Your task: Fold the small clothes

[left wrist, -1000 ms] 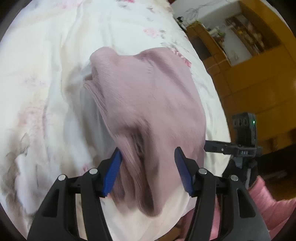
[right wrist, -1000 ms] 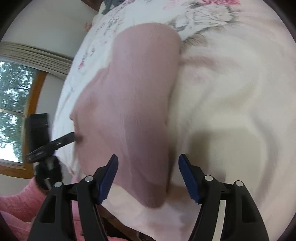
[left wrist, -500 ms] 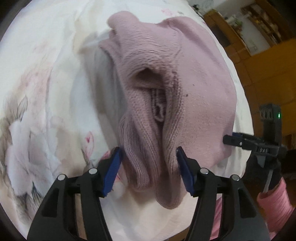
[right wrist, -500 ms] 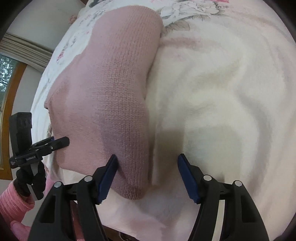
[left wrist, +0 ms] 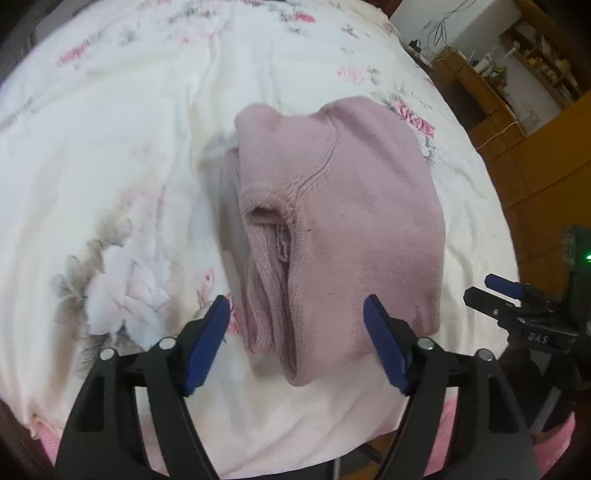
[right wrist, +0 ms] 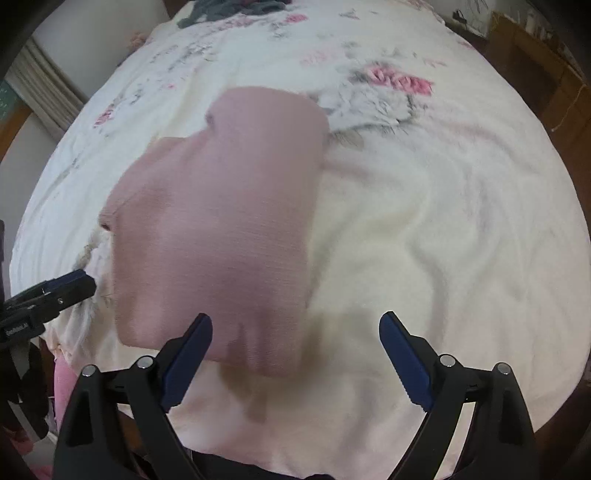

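Note:
A dusty-pink knitted garment (left wrist: 354,221) lies folded into a compact bundle on the floral bedspread (left wrist: 110,155). Its layered edges face the left wrist camera. My left gripper (left wrist: 297,317) is open just short of the bundle's near end, with nothing between its blue pads. In the right wrist view the same pink garment (right wrist: 221,221) shows its smooth top. My right gripper (right wrist: 295,339) hangs open above the bundle's near right corner and holds nothing. Each gripper appears at the edge of the other's view: the right gripper (left wrist: 506,299) and the left gripper (right wrist: 55,291).
The bedspread (right wrist: 424,221) stretches wide beyond and to the right of the bundle. A dark pile of clothes (right wrist: 229,7) lies at the bed's far edge. Wooden furniture (left wrist: 535,155) stands to the right of the bed. A pink sleeve (left wrist: 554,443) shows near the bed's front edge.
Both grippers have drawn back and up from the garment, which now looks smaller in both views. The bundle stays put on the bed.

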`<state>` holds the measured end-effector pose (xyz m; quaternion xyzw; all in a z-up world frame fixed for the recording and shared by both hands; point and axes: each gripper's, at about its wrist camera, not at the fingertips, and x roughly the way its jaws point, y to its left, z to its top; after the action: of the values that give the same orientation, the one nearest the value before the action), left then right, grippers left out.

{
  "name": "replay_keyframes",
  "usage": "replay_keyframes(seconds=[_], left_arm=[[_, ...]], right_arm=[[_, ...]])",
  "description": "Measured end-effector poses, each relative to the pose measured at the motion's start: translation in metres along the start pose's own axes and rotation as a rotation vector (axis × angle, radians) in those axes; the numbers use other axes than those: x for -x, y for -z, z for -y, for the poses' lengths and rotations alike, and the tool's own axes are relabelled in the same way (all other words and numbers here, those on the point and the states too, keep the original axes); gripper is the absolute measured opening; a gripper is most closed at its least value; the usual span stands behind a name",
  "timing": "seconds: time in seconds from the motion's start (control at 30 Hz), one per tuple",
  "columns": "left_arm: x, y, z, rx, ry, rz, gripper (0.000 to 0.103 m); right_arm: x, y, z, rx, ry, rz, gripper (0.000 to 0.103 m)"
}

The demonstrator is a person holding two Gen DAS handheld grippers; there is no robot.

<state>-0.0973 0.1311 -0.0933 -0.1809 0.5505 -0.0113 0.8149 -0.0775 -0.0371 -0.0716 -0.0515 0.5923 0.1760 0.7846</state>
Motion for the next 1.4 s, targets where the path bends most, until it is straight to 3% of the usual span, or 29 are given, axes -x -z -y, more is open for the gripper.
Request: replay_keyframes(seconds=[0.5, 0.97, 1.4], left_arm=[[0.055, 0.015, 0.029, 0.013, -0.137, 0.073, 0.081], [0.084, 0.029, 0.047, -0.016, -0.183, 0.128, 0.085], [0.084, 0.029, 0.054, -0.032, -0.194, 0.131, 0.085]], right_arm=[[0.063, 0.010, -0.026, -0.003, 0.094, 0.092, 0.099], [0.100, 0.019, -0.039, 0.018, 0.147, 0.158, 0.099], [0.101, 0.018, -0.032, -0.005, 0.149, 0.185, 0.099]])
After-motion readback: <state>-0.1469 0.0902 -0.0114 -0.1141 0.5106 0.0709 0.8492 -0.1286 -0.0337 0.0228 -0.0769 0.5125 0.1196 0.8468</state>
